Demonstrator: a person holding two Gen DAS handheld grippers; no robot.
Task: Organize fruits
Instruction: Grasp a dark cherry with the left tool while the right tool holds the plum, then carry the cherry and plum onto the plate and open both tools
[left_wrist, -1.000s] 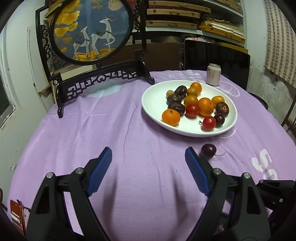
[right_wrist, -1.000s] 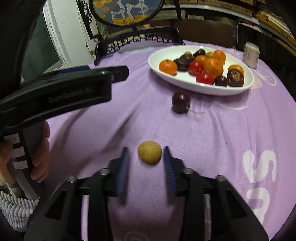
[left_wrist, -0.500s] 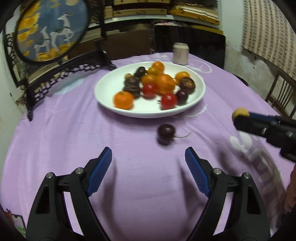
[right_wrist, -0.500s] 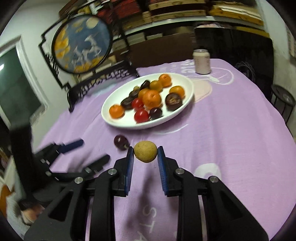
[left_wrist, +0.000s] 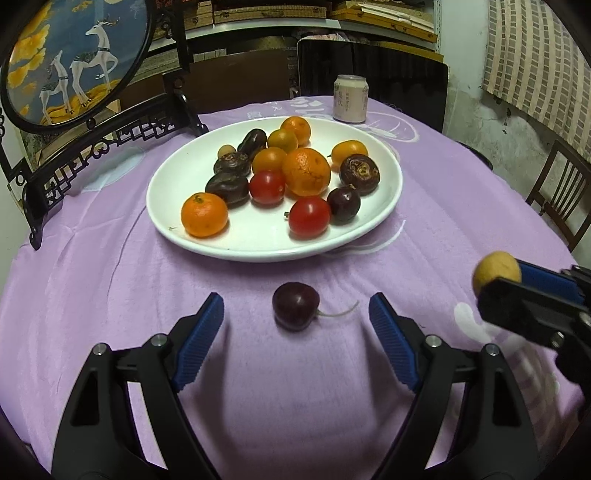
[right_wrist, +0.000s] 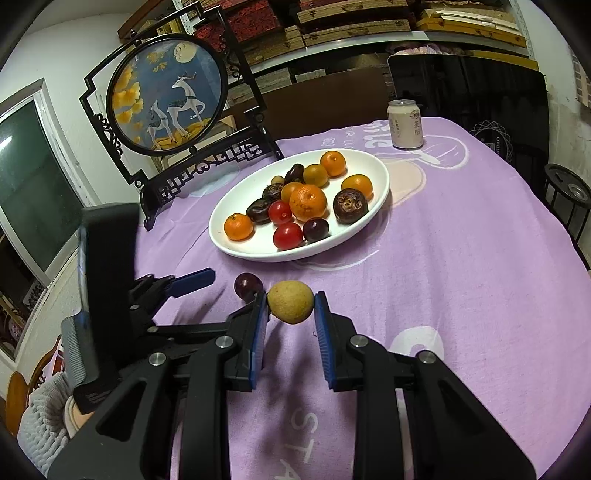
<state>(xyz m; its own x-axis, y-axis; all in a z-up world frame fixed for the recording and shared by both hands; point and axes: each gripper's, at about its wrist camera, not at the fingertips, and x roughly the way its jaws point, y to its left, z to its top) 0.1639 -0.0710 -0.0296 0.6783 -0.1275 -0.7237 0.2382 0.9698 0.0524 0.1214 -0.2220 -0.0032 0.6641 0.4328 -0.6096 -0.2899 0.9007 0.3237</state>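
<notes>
A white plate (left_wrist: 384, 206) (right_wrist: 373, 218) holds several oranges, red tomatoes and dark fruits. A dark cherry (left_wrist: 295, 305) (right_wrist: 248, 285) with a stem lies on the purple cloth in front of the plate. My left gripper (left_wrist: 295, 325) is open, its blue pads on either side of the cherry and apart from it. My right gripper (right_wrist: 290, 307) is shut on a small yellow fruit (right_wrist: 290, 302) and holds it above the cloth; the fruit also shows at the right of the left wrist view (left_wrist: 496, 271).
A round deer picture in a black stand (left_wrist: 74, 62) (right_wrist: 166, 96) stands at the back left. A drink can (left_wrist: 349, 98) (right_wrist: 405, 124) stands behind the plate. A wooden chair (left_wrist: 561, 192) and a dark stool (right_wrist: 569, 192) are off the table's right side.
My right gripper closed on the yellow fruit and lifted it off the cloth toward the plate. My left gripper swung right and forward until the cherry lies between its open pads.
</notes>
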